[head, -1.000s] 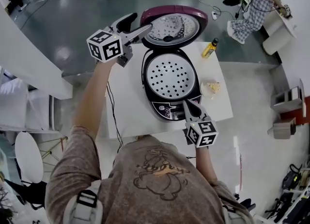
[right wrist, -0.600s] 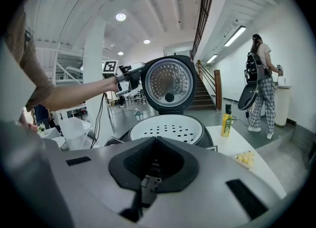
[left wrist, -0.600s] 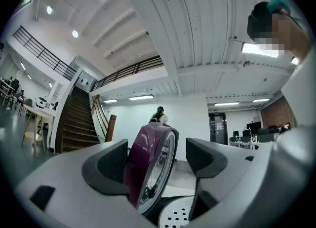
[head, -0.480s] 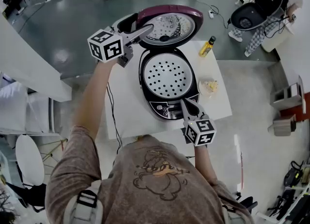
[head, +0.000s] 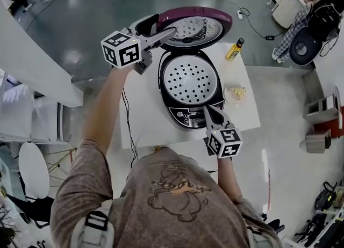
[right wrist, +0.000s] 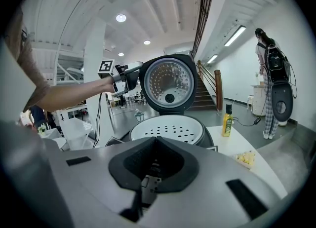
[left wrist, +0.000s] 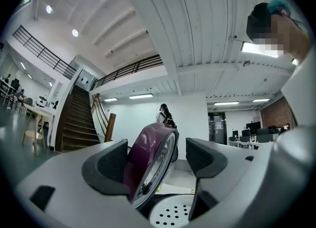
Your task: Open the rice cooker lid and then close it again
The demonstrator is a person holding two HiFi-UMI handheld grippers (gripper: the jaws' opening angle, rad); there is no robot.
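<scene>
On the worktop (head: 141, 118), the lid (head: 196, 27) of the rice cooker (head: 191, 88) stands open at 12 o'clock. The left gripper (head: 164, 31) has its jaws apart around the rim, and the right gripper (head: 208, 114) is closed and empty. The lid looks rigid and smooth, so I would hold it by the rim.

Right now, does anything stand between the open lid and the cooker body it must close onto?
Nothing visible does. The lid stands open between the left tool's jaws. The right tool is at the front panel, clear of the lid's path.
</scene>
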